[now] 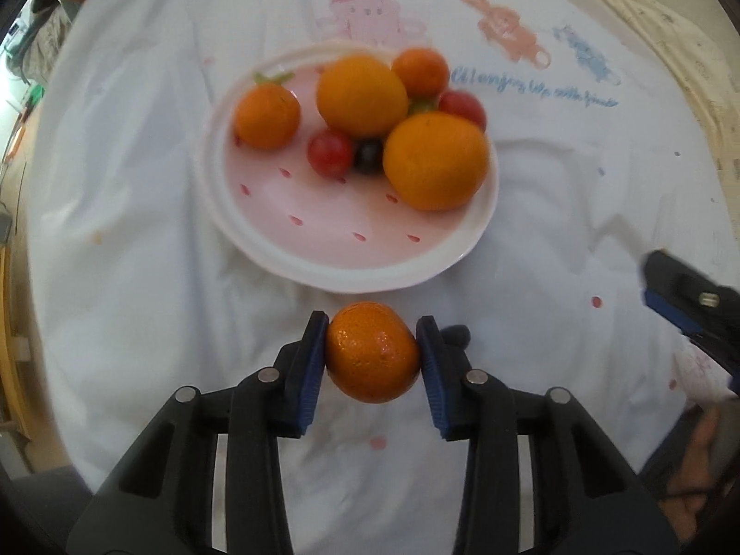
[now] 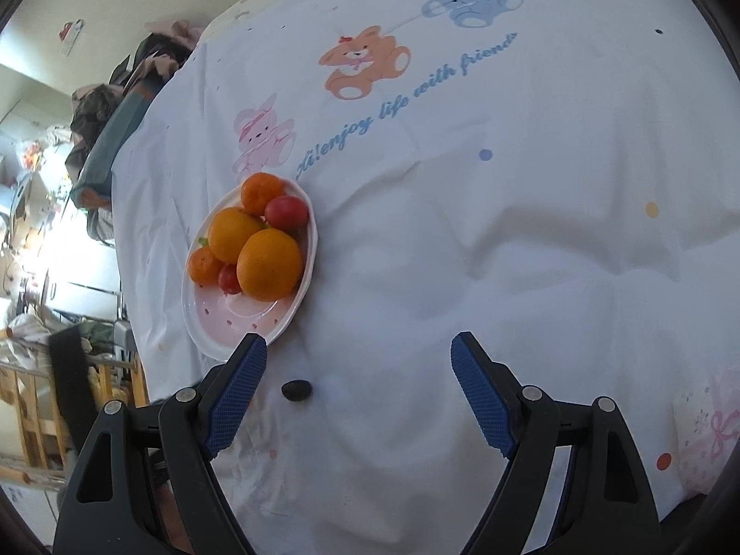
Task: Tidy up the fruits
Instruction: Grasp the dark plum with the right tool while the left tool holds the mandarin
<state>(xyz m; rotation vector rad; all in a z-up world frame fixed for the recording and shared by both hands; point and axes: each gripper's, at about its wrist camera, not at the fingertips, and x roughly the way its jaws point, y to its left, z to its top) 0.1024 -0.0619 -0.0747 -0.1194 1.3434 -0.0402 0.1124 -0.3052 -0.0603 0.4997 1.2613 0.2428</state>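
Observation:
My left gripper (image 1: 372, 354) is shut on a small orange tangerine (image 1: 372, 352), held just short of the near rim of a pink and white plate (image 1: 323, 236). The plate holds two large oranges (image 1: 434, 166), two small tangerines (image 1: 267, 115), two cherry tomatoes (image 1: 329, 152) and a dark grape (image 1: 367, 156). My right gripper (image 2: 358, 370) is open and empty, with the plate (image 2: 240, 319) to its upper left. A loose dark grape (image 2: 296, 390) lies on the cloth between its fingers, near the left one. The right gripper also shows at the right edge of the left wrist view (image 1: 684, 305).
A white cloth (image 2: 508, 254) printed with cartoon bears and blue writing covers the surface. Its left edge drops off toward a cluttered room with wooden furniture (image 2: 27, 416) and piled clothes (image 2: 115, 106). A dark object (image 1: 455, 335) lies on the cloth behind my left gripper's right finger.

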